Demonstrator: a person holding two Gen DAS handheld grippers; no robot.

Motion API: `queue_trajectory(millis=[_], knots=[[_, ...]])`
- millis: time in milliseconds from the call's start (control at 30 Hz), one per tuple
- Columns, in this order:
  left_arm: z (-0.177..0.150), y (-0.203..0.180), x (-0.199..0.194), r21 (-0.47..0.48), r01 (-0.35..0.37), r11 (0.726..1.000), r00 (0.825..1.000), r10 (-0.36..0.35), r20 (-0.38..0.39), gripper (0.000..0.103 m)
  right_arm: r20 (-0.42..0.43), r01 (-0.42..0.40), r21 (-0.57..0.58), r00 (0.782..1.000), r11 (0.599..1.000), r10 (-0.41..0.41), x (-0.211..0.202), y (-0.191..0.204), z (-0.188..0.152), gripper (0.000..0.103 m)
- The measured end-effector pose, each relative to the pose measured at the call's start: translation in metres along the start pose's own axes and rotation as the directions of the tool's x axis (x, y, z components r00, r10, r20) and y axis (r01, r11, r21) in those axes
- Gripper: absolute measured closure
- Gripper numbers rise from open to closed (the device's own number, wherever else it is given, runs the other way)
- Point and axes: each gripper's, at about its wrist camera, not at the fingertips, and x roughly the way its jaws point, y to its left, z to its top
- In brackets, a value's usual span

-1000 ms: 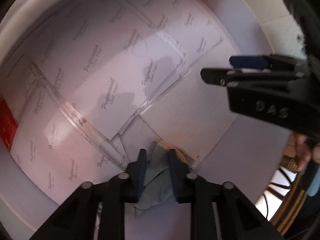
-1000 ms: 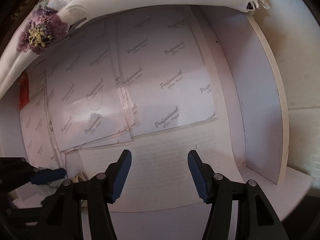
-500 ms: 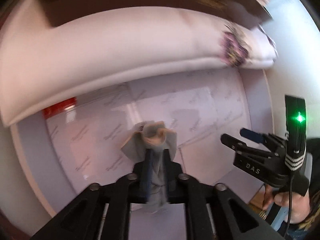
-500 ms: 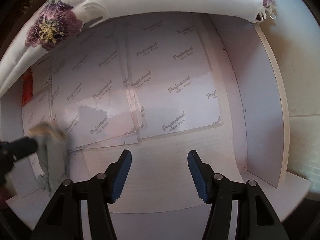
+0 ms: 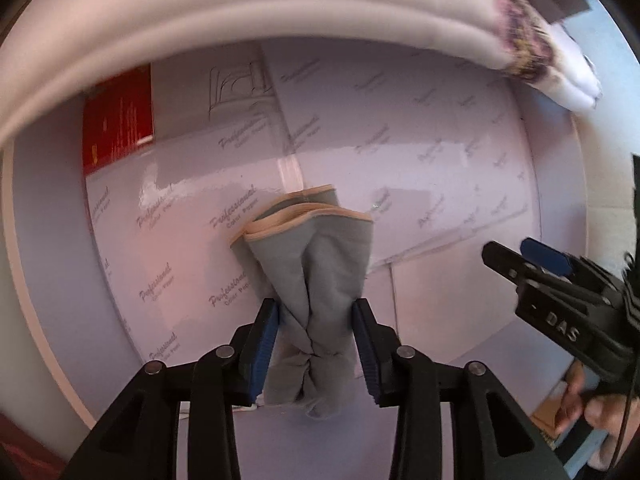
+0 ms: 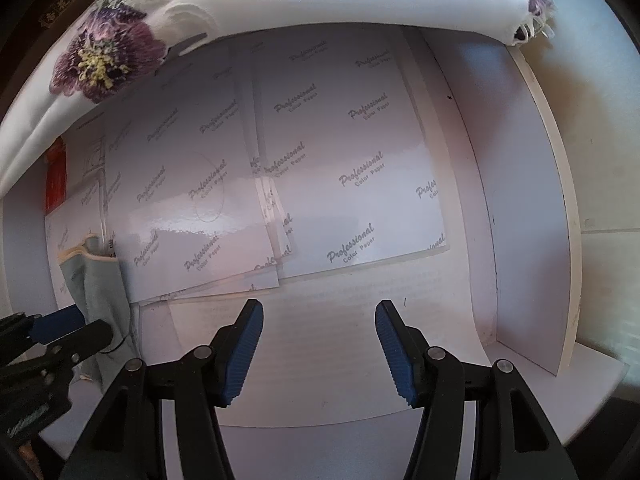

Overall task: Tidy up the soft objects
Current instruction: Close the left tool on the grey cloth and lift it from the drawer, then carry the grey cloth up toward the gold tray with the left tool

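My left gripper (image 5: pixel 316 312) is shut on a bunched grey sock (image 5: pixel 316 276) with a beige cuff, held above glossy white sheets printed "Professional Color Paper" (image 5: pixel 420 152). The sock's cuff fans out forward of the fingers, its toe end hangs below them. In the right wrist view the sock (image 6: pixel 96 280) and the left gripper (image 6: pixel 76 328) show at the far left. My right gripper (image 6: pixel 320 320) is open and empty over the white surface; it also shows at the right of the left wrist view (image 5: pixel 528 256).
A white cloth with embroidered purple flowers (image 6: pixel 104 60) drapes along the back edge. A red card (image 5: pixel 118 116) lies at the back left. A white upright panel (image 6: pixel 532 216) bounds the right side. The paper sheets overlap loosely.
My left gripper has lifted the sock off the surface and tipped up and back, so the cloth and red card came into view. The right gripper has stayed nearly still and open.
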Motion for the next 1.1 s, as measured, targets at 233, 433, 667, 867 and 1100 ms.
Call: queue_trajectory(millis=[233,433,667,867,1100], knots=[[0.004,-0.012,0.022,0.024,-0.041,0.999,0.999,0.041,-0.013,0.065,0.002,0.009,-0.009,1.0,1.0,-0.009,-0.002,0.005,0.0,0.044],[-0.006,-0.019,0.023,0.055,-0.073,0.996,0.997,0.072,0.016,0.073,0.012,0.022,-0.027,1.0,0.999,-0.022,-0.005,0.011,-0.001,0.044],[-0.02,-0.028,-0.01,0.061,-0.14,0.988,0.985,0.133,0.107,0.073,0.011,0.024,-0.032,1.0,0.999,-0.024,-0.008,0.018,-0.002,0.044],[-0.033,-0.031,-0.052,0.025,-0.122,0.992,0.965,0.113,0.235,0.073,0.015,0.033,-0.052,0.999,0.998,-0.033,-0.008,0.018,-0.001,0.044],[-0.041,-0.041,-0.085,-0.006,-0.126,0.992,0.928,0.12,0.353,0.073,0.026,0.053,-0.082,0.998,0.995,-0.051,-0.01,0.029,-0.004,0.044]])
